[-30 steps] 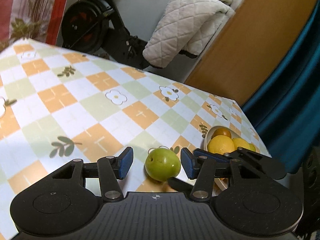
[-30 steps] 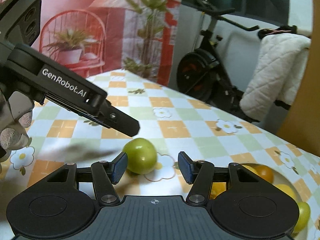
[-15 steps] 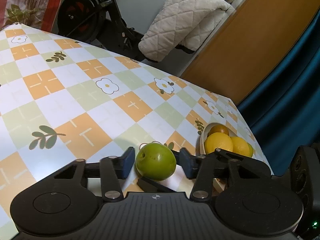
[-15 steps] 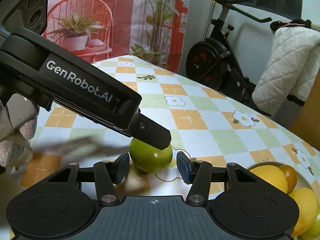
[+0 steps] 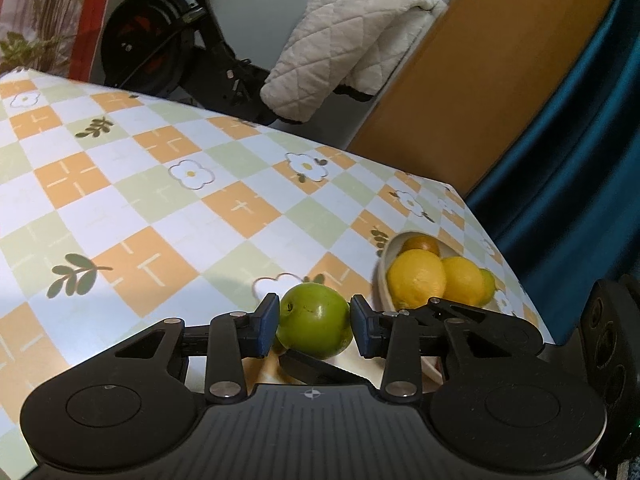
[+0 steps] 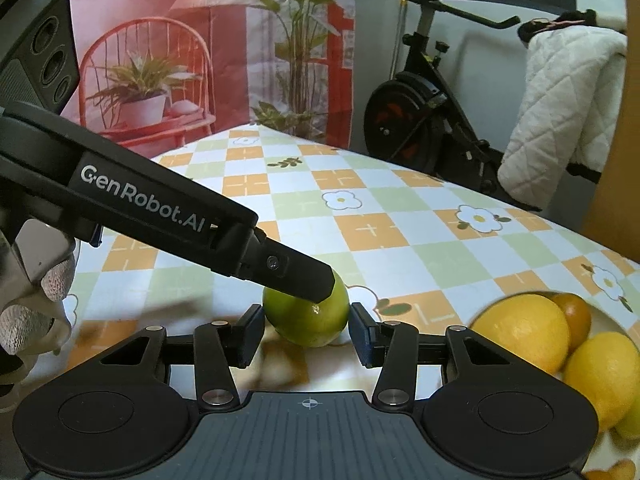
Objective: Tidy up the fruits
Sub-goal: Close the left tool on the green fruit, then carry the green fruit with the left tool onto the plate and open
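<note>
A green round fruit (image 5: 314, 326) sits between the blue pads of my left gripper (image 5: 314, 326), which touch both its sides. The same fruit (image 6: 310, 322) lies between the fingers of my right gripper (image 6: 306, 332), with small gaps on each side. The left gripper's finger (image 6: 296, 276) reaches in from the left and rests against the fruit's top. A cream bowl (image 5: 382, 276) to the right holds yellow lemons (image 5: 416, 280) and an orange (image 5: 420, 245); it also shows in the right wrist view (image 6: 520, 330).
The table has a checked orange, green and white flowered cloth (image 5: 180, 200). Behind its far edge stand an exercise bike (image 5: 160, 48) with a white quilted cover (image 5: 348, 40), a wooden panel (image 5: 500, 80) and a blue curtain (image 5: 580, 160).
My left gripper has closed its pads onto the green fruit. My right gripper has moved in so the fruit lies between its fingers.
</note>
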Action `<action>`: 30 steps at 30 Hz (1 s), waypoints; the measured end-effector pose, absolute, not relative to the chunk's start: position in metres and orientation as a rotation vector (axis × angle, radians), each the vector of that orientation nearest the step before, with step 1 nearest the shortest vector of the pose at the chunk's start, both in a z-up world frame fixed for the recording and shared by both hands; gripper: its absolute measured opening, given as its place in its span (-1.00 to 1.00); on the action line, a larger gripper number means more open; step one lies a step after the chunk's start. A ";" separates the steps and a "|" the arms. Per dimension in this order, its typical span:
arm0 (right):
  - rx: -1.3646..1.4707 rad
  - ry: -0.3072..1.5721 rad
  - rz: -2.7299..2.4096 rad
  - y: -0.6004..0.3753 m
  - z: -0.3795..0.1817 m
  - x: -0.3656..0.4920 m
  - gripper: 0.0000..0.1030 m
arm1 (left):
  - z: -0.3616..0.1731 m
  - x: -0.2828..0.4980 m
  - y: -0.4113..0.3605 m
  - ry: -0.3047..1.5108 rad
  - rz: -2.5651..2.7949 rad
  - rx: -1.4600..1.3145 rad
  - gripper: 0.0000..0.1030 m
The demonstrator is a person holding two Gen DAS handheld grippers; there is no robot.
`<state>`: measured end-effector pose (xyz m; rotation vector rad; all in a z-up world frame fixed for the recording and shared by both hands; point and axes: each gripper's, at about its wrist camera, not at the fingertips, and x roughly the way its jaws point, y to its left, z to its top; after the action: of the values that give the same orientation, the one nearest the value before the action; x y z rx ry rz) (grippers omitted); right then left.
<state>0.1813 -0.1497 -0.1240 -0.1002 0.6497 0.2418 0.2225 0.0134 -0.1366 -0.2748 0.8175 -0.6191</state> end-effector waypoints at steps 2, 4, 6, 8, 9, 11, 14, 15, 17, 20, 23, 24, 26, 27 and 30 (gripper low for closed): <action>-0.091 0.636 0.231 -0.153 -0.121 0.176 -0.17 | -0.132 0.220 0.010 0.810 -0.628 -0.268 -0.21; -0.083 0.621 0.220 -0.158 -0.117 0.170 -0.17 | -0.126 0.216 0.004 0.800 -0.638 -0.257 -0.21; -0.079 0.603 0.207 -0.164 -0.113 0.163 -0.17 | -0.120 0.213 -0.003 0.790 -0.646 -0.245 -0.21; -0.073 0.589 0.194 -0.169 -0.108 0.158 -0.17 | -0.114 0.210 -0.011 0.781 -0.657 -0.232 -0.21; -0.069 0.580 0.186 -0.173 -0.106 0.154 -0.17 | -0.111 0.208 -0.015 0.777 -0.663 -0.226 -0.21; -0.061 0.566 0.170 -0.180 -0.102 0.148 -0.17 | -0.106 0.206 -0.024 0.770 -0.676 -0.215 -0.21; -0.049 0.546 0.141 -0.194 -0.096 0.139 -0.17 | -0.100 0.203 -0.040 0.762 -0.696 -0.201 -0.21; -0.046 0.540 0.132 -0.199 -0.095 0.135 -0.17 | -0.098 0.202 -0.046 0.760 -0.704 -0.197 -0.21; -0.040 0.530 0.114 -0.208 -0.093 0.129 -0.17 | -0.095 0.200 -0.059 0.757 -0.719 -0.186 -0.21; -0.023 0.519 0.083 -0.225 -0.092 0.119 -0.17 | -0.092 0.198 -0.077 0.757 -0.742 -0.164 -0.21; -0.002 0.515 0.057 -0.239 -0.093 0.113 -0.17 | -0.093 0.198 -0.095 0.765 -0.760 -0.143 -0.21; 0.007 0.515 0.048 -0.244 -0.094 0.111 -0.17 | -0.094 0.198 -0.100 0.770 -0.766 -0.140 -0.21; 0.025 0.512 0.032 -0.255 -0.097 0.107 -0.17 | -0.094 0.198 -0.111 0.778 -0.776 -0.131 -0.21; 0.031 0.512 0.026 -0.259 -0.098 0.105 -0.17 | -0.095 0.198 -0.116 0.781 -0.780 -0.125 -0.21; 0.054 0.516 0.010 -0.271 -0.102 0.101 -0.17 | -0.098 0.198 -0.131 0.792 -0.789 -0.105 -0.21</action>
<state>0.1012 -0.2713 -0.1023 0.0539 0.5162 0.0103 0.1976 -0.1305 -0.0975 -0.1051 0.7925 -0.7893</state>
